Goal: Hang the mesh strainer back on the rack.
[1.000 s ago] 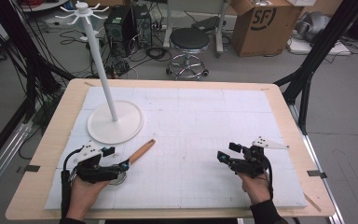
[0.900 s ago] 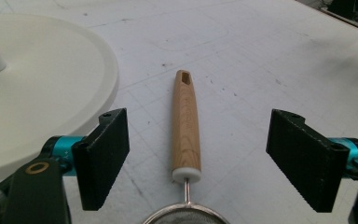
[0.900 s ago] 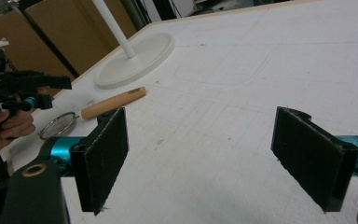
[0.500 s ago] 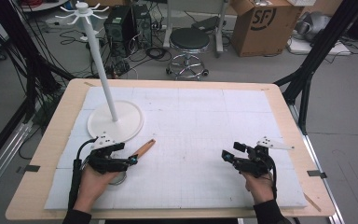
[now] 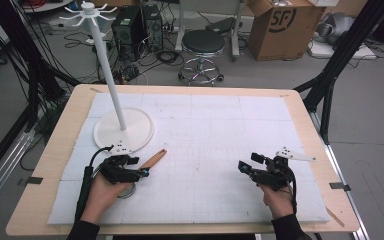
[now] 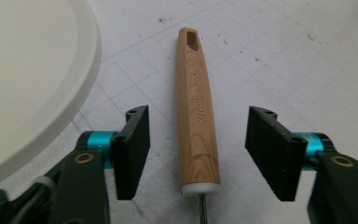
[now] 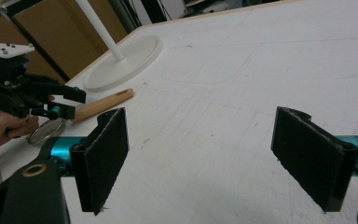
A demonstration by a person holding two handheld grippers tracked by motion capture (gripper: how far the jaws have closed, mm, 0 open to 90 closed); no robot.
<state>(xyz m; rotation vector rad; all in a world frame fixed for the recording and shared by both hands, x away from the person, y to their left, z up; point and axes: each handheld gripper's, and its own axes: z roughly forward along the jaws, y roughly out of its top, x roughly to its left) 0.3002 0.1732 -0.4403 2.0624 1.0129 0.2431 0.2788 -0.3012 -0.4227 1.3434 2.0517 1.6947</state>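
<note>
My left claw (image 6: 193, 156) sits low over the white gridded mat (image 5: 220, 135) on the bench, jaws spread wide, one either side of the wooden handle of a kitchen tool (image 6: 197, 112). Neither pad touches it; clear mat shows on both sides. It grips nothing yet.

The tool is a tapered light-wood handle with stamped lettering, a hanging slot at its far end and a white collar at the near end, where a thin metal shank runs out of frame under the claw. In the right gripper view a round wire-rimmed head (image 7: 45, 131) lies beneath the left claw; a small strainer or skimmer, I judge, but cannot tell for sure.

Handling, as I judge it: light and stiff. The smooth rounded wood may roll or slip between flat pads. The head end would carry most of the weight, so I would take the thicker lower part of the handle, near the collar, square across the grain.

Long axis: in the high view the handle (image 5: 153, 159) lies flat, slot end pointing away and to my right, head end towards me. It is just beside the round white base of the hook stand (image 5: 124, 131), not touching it.

My right claw (image 7: 216, 156) hovers well apart to the right, jaws wide, holding nothing.
</note>
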